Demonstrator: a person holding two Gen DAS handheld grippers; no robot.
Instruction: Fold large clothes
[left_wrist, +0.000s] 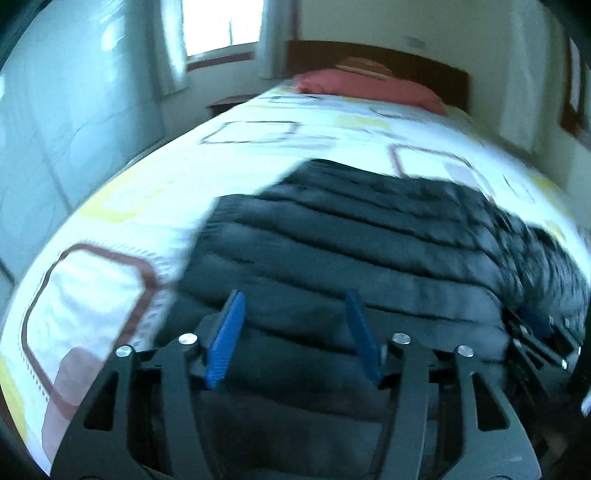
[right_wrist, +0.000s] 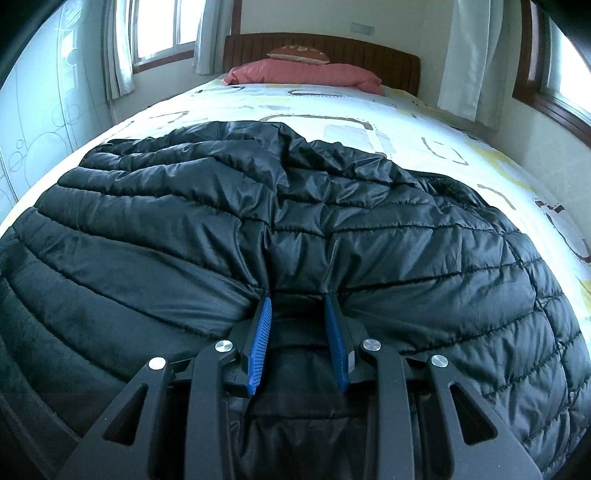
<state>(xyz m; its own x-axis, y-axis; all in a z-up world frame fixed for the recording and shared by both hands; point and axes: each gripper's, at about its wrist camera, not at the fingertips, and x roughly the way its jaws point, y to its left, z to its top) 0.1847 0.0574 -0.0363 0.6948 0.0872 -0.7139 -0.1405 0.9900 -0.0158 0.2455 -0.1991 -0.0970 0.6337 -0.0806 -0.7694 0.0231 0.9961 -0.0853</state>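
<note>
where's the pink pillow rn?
The pink pillow lies at the far end of the bed, against the wooden headboard, beyond the black jacket.

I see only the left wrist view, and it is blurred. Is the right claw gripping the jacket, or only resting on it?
Observer: Gripping. The right claw pinches a fold of the black jacket between its blue pads.
Operator: Does the jacket lie flat beyond that claw?
Observer: No. It is rumpled in the middle, and creases run from there down to the pinched fold.
</note>
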